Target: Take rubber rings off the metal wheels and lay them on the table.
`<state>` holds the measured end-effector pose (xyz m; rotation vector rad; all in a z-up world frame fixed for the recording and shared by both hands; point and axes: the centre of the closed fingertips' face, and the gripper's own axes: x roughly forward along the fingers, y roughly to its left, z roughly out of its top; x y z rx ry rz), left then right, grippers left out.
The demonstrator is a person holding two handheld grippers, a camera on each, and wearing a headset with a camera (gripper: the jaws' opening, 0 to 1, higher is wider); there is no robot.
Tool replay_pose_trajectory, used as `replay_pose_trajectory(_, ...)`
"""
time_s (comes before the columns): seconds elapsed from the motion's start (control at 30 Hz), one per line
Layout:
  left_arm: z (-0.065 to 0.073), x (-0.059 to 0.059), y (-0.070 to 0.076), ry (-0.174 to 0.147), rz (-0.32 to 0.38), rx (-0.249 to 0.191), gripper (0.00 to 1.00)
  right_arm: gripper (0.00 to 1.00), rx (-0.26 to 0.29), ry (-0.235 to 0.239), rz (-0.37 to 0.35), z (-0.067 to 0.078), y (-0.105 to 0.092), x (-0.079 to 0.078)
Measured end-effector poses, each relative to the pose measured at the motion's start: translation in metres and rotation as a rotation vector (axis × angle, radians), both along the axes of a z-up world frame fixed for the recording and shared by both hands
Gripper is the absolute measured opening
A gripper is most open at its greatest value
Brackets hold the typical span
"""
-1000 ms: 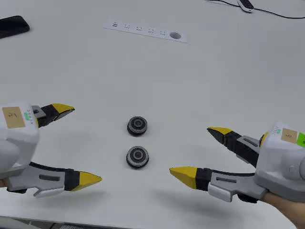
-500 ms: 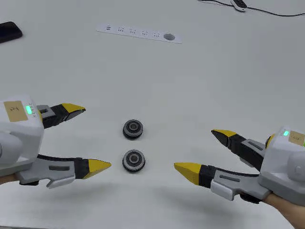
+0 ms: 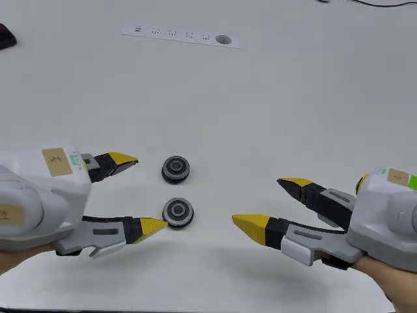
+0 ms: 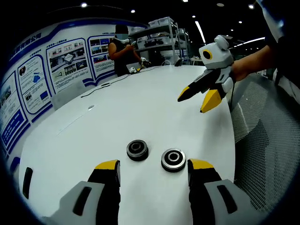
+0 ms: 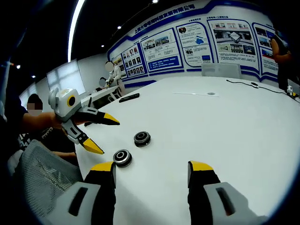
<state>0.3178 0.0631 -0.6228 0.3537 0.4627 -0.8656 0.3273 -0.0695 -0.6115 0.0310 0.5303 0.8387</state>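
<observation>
Two small metal wheels with black rubber rings lie flat on the white table: the far wheel [image 3: 176,169] and the near wheel [image 3: 178,212]. My left gripper [image 3: 143,193] is open just left of them, its lower yellow tip almost touching the near wheel. In the left gripper view both wheels [image 4: 137,149] [image 4: 173,159] lie just ahead of the open jaws. My right gripper [image 3: 264,203] hangs open to the right of the wheels, a hand's width away. From the right gripper view the wheels [image 5: 142,138] [image 5: 122,157] sit ahead on the left, with the left gripper [image 5: 103,133] beyond.
A white power strip [image 3: 180,36] lies across the far side of the table. A dark object [image 3: 5,36] sits at the far left edge. A black cable [image 3: 384,4] runs along the far right. People stand beyond the table [image 4: 122,54].
My left gripper has moved right, closing in on the two wheels until its lower tip nears the near wheel. The right gripper has edged slightly left. The head camera has tilted down.
</observation>
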Motion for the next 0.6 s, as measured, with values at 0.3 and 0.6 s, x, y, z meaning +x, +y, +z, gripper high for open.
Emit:
replay_pose_trajectory(0.3,-0.011,0.0,-0.014,0.033,-0.04,0.004,0.51,0.6,0.038,0.013,-0.02,0.004,0.002,0.005)
replay_pose_trajectory(0.6,-0.021,-0.004,-0.027,0.058,-0.097,0.018,0.42,0.52,0.074,0.014,-0.023,0.004,0.003,0.005)
